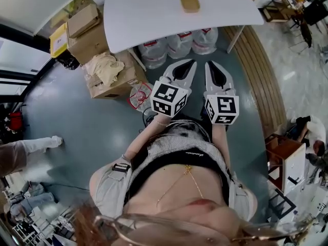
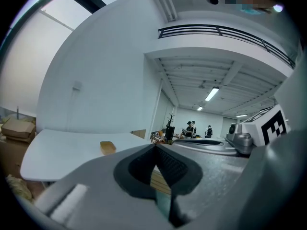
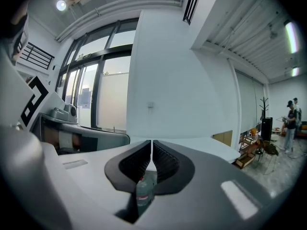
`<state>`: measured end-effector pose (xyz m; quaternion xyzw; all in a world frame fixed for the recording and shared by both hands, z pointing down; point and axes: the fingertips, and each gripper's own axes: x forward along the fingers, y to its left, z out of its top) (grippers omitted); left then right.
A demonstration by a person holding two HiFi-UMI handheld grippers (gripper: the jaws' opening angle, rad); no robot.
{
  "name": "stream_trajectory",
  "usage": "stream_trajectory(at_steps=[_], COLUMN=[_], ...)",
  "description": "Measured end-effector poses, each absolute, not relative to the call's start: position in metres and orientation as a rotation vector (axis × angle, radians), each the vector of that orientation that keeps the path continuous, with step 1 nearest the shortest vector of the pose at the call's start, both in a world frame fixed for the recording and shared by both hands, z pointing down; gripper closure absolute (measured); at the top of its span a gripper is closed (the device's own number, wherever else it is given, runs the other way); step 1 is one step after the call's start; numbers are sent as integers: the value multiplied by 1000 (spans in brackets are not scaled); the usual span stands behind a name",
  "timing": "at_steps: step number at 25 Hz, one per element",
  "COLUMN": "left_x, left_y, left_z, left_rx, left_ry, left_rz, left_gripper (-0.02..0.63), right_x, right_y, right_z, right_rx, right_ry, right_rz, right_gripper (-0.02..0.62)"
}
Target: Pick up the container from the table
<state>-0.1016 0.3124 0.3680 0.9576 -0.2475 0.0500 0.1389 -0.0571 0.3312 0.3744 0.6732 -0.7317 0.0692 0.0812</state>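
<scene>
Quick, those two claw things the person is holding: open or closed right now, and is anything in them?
Left gripper: closed, holding nothing.
Right gripper: closed, holding nothing.

**White table, one tan container on top**

And there's the white table (image 1: 154, 9), broad, with a rounded corner. A single small tan container (image 1: 189, 2) sits flat on it, toward the far side in the head view, with bare tabletop all round it. Down on the grey-blue floor (image 1: 92, 122) it's busier. Three big clear water bottles (image 1: 179, 42) stand in a row under the table's near edge. Cardboard boxes (image 1: 87, 35) are piled just left of the table. Wooden planking (image 1: 261, 70) curves along the right side.
</scene>
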Motion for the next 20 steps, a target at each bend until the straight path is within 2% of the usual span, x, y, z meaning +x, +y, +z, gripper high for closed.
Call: stream_trajectory(at_steps=[20], left_x=[-136], left_y=[226], left_z=[381], left_rx=[2737], left_ry=[-675], left_rz=[141], left_gripper=[606], right_x=[-95], right_y=[243], right_z=[385], right_rx=[2004], right_ry=[-2191], right_rz=[222], right_gripper=[572])
